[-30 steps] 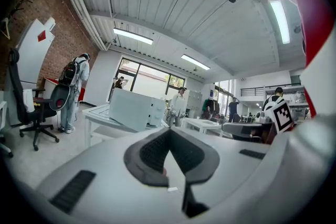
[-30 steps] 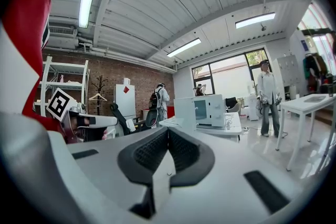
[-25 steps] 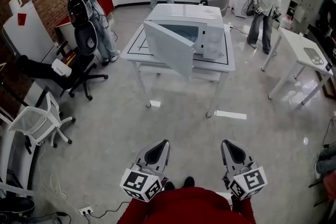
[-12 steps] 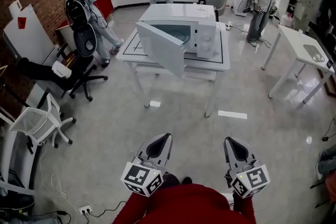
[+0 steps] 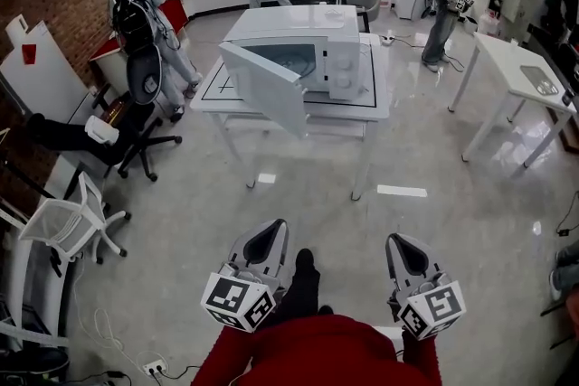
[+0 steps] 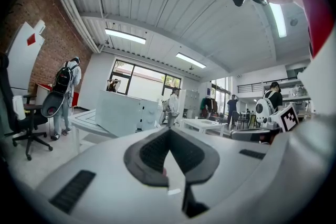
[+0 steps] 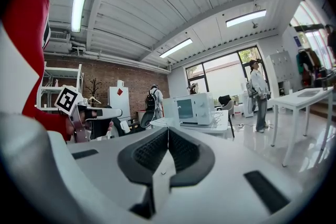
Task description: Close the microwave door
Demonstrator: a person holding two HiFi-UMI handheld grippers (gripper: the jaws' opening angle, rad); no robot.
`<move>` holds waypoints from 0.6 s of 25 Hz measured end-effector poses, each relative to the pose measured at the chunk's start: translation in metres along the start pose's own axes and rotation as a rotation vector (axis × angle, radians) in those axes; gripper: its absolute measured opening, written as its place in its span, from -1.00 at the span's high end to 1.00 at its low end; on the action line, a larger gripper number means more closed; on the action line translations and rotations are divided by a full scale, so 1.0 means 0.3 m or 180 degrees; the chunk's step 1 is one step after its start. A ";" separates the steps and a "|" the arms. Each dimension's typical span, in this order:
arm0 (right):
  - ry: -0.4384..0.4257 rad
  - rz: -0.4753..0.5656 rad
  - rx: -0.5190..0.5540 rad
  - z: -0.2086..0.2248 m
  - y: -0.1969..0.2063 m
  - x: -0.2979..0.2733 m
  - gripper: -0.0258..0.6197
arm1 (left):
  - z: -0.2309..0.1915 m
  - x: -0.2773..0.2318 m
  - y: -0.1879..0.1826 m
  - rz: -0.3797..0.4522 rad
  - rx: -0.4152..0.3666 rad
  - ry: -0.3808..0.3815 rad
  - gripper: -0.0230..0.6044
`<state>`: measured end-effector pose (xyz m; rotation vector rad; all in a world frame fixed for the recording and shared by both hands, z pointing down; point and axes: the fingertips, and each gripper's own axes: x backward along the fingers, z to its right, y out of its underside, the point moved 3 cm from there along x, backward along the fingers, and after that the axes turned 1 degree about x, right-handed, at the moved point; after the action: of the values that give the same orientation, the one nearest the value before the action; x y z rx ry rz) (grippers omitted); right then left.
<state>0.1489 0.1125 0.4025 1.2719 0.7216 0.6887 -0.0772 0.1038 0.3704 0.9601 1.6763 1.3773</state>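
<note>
Door (image 5: 262, 90) hangs open at the left front of the microwave (image 5: 348, 59) on the bench (image 5: 384, 108), well ahead. Left tongs (image 5: 269, 240) lie nearer it than right tongs (image 5: 404, 250), both closed tight, holding nothing.

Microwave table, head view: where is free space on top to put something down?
The table is bare to the left of the microwave, between its side and the table's left edge. A narrow strip is also free along the right edge. The front left is crowded, because the open door swings out over it.
</note>
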 end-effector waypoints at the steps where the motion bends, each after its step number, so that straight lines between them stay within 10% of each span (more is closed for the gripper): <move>1: 0.0002 -0.0013 0.0000 0.006 0.001 -0.010 0.88 | -0.007 -0.014 -0.002 -0.0004 -0.0004 0.0005 0.89; 15: 0.0150 -0.0019 0.0076 0.190 -0.061 -0.321 0.88 | -0.278 -0.408 -0.020 -0.0194 -0.0039 -0.0063 0.89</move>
<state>0.1375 -0.0002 0.4019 1.2782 0.7739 0.7090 -0.0989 -0.0418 0.3868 0.9055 1.6672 1.3324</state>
